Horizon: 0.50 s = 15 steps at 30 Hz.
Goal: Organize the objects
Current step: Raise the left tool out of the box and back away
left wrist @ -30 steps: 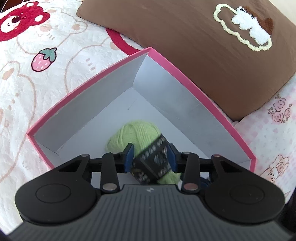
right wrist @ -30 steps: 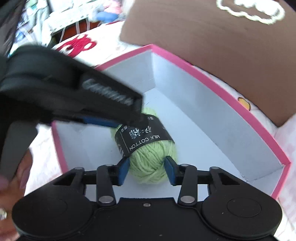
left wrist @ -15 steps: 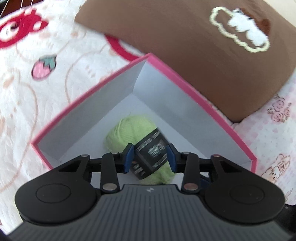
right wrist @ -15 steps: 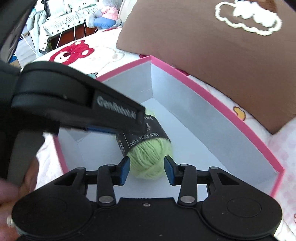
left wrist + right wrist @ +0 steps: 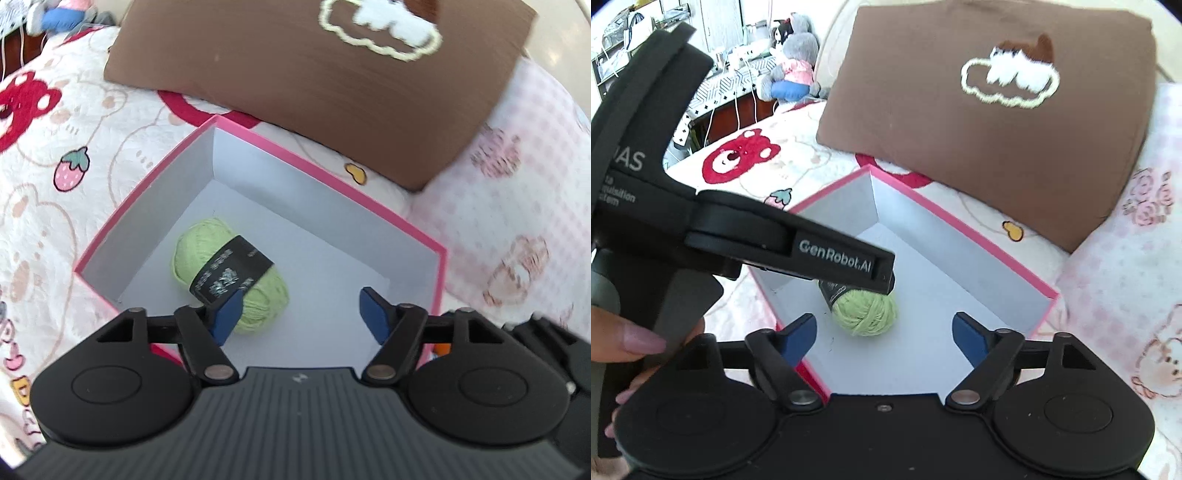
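A light green yarn ball (image 5: 207, 254) with a black paper band lies on the white floor of a pink-rimmed box (image 5: 321, 170). My left gripper (image 5: 301, 314) hangs above the box, its jaws opening, with nothing pressed between the blue pads; its left pad (image 5: 227, 314) overlaps the yarn in the picture. In the right wrist view the yarn ball (image 5: 866, 314) rests free in the box (image 5: 960, 225). My right gripper (image 5: 884, 336) is above it, jaws opening and empty. The left gripper's black body crosses that view and hides the yarn's band.
The box sits on a white quilt (image 5: 55, 206) printed with bears and strawberries. A brown pillow (image 5: 314, 85) with a cloud patch lies just behind the box. A person's hand (image 5: 639, 339) holds the left gripper's handle. Plush toys (image 5: 792, 70) stand far back.
Both grippers were shut on the yarn ball; both have let go, spread wide and risen. The yarn now lies loose on the box floor.
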Motion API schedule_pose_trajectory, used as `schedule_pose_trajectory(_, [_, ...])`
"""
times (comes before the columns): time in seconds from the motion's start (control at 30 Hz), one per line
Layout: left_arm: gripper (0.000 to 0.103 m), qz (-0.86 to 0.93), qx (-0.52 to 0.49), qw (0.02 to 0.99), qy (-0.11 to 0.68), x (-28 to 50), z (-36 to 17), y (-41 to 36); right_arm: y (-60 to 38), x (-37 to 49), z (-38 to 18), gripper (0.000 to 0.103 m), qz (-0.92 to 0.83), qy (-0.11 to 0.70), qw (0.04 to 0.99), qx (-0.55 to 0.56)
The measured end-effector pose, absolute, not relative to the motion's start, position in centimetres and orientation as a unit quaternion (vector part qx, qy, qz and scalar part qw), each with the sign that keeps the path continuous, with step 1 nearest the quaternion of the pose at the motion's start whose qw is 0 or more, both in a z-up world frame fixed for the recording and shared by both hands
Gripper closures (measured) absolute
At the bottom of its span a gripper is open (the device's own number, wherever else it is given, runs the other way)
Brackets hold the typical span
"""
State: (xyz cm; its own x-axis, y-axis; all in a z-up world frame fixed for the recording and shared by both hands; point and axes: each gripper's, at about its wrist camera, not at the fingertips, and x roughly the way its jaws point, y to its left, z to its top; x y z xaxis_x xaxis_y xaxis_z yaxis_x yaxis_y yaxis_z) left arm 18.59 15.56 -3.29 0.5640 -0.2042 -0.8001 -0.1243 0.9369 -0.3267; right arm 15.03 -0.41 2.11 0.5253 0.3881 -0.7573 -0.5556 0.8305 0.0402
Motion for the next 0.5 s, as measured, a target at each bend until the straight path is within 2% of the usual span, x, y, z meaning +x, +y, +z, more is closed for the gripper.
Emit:
schedule_pose_trajectory(0.27, [0.023, -0.034, -0.147, 0.867, 0.475, 14.8, 0.5, 15.4, -1.5, 12.6, 3.5, 0.013, 0.257, 0.404, 0.872, -0.101])
schedule_pose_trajectory(0.5, [0.020, -0.047, -0.128, 0.866, 0.480, 12.1, 2.8, 14.9, -3.0, 10.5, 4.8, 0.011, 0.259, 0.397, 0.875, -0.099])
